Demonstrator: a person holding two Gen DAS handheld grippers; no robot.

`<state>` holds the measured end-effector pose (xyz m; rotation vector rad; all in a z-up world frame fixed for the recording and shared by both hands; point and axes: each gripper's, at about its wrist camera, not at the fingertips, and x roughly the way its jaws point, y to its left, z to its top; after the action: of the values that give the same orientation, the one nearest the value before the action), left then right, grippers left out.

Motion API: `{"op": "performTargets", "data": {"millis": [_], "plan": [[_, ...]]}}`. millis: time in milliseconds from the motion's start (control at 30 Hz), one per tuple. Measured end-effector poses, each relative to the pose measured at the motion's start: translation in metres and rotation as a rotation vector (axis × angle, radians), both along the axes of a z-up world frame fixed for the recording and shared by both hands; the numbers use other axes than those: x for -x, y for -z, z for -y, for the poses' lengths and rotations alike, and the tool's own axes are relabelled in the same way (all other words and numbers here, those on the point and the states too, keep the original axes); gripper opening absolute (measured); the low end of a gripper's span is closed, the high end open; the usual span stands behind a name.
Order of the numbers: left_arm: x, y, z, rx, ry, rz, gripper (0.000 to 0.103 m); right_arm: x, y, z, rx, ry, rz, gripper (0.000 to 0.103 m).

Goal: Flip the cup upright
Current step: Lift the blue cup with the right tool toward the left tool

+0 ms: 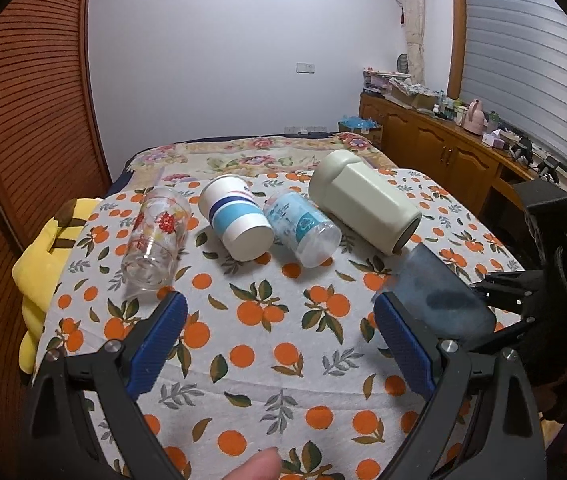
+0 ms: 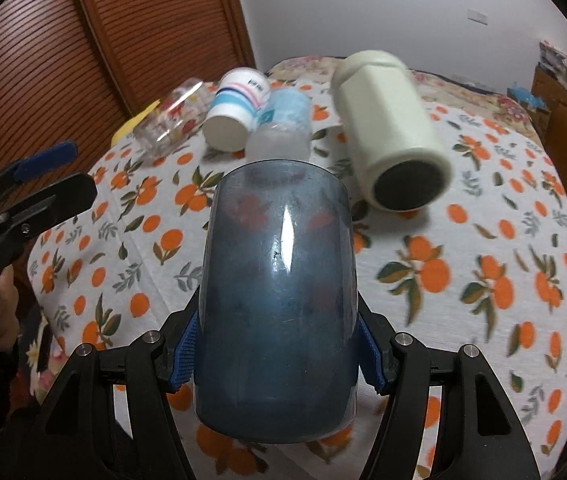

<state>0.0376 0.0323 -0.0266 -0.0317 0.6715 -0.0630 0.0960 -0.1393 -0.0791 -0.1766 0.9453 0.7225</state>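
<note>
Blue translucent cup [image 2: 277, 300] pinched by right fingers [image 2: 369, 356], base cropped, left fingers [image 1: 159, 332] spread

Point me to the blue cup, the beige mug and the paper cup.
blue cup [image 2: 279, 300]: right wrist view, middle of side wall.
beige mug [image 1: 363, 204]: left wrist view, faceted side.
paper cup [image 1: 233, 210]: left wrist view, striped side.

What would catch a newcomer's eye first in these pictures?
The dark blue translucent cup, clamped in the right gripper, fills the right wrist view. Beyond it, four cups lie tipped in a row on the orange-print cloth, the large cream cup rightmost. The left gripper is open and holds nothing.
</note>
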Motion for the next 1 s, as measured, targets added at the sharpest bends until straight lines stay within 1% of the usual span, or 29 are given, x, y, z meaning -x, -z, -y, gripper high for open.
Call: {"op": "performTargets", "data": {"millis": [233,533,600,867,1000], "plan": [[0.001,0.008,-0.004,0.018,-0.01,-0.023,0.095,-0.003,0.008,-0.011,0.011,-0.001,-0.018,0.067],[0.0,0.017,-0.005,0.042,-0.005,-0.047,0.095,-0.005,0.012,-0.013,0.022,0.003,-0.026,0.067],[0.0,0.018,-0.005,0.047,-0.004,-0.052,0.095,-0.004,0.011,-0.015,0.019,0.005,-0.019,0.07],[-0.007,0.015,0.0,0.078,0.008,-0.078,0.095,0.007,-0.011,-0.001,-0.025,0.012,0.02,0.074],[-0.013,0.012,0.007,0.1,0.023,-0.1,0.095,0.017,-0.026,0.017,-0.04,0.029,0.067,0.075]]}}
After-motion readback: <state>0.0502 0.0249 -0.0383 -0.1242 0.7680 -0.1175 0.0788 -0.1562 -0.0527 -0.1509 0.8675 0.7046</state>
